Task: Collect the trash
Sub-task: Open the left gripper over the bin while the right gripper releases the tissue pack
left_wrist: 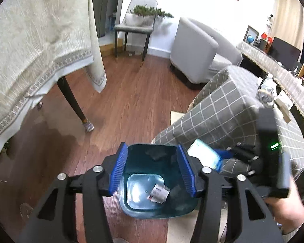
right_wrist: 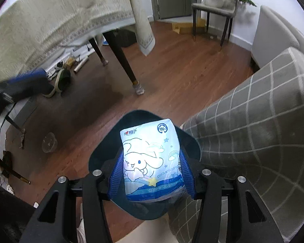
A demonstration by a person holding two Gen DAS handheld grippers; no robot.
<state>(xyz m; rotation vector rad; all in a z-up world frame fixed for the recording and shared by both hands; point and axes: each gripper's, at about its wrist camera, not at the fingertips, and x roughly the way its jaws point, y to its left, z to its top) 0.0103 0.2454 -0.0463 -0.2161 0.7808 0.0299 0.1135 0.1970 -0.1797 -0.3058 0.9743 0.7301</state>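
Observation:
A dark teal trash bin [left_wrist: 131,206] stands on the wood floor beside a checked grey sofa. A crumpled white paper scrap [left_wrist: 159,194] lies at its bottom. My left gripper [left_wrist: 153,172] is open and empty, held right above the bin's mouth. My right gripper [right_wrist: 151,174] is shut on a blue-and-white cartoon tissue pack [right_wrist: 150,158] and holds it over the bin [right_wrist: 103,158]. The pack also shows in the left wrist view [left_wrist: 204,156] at the bin's right, with the right gripper's body behind it.
The checked sofa [left_wrist: 229,113] is close on the right. A table with a cream cloth [left_wrist: 36,50] stands to the left, its leg [left_wrist: 73,101] nearby. A clear cup [right_wrist: 49,142], shoes [right_wrist: 61,79] and clutter lie on the floor at left. A chair [left_wrist: 134,28] and armchair [left_wrist: 194,48] stand farther back.

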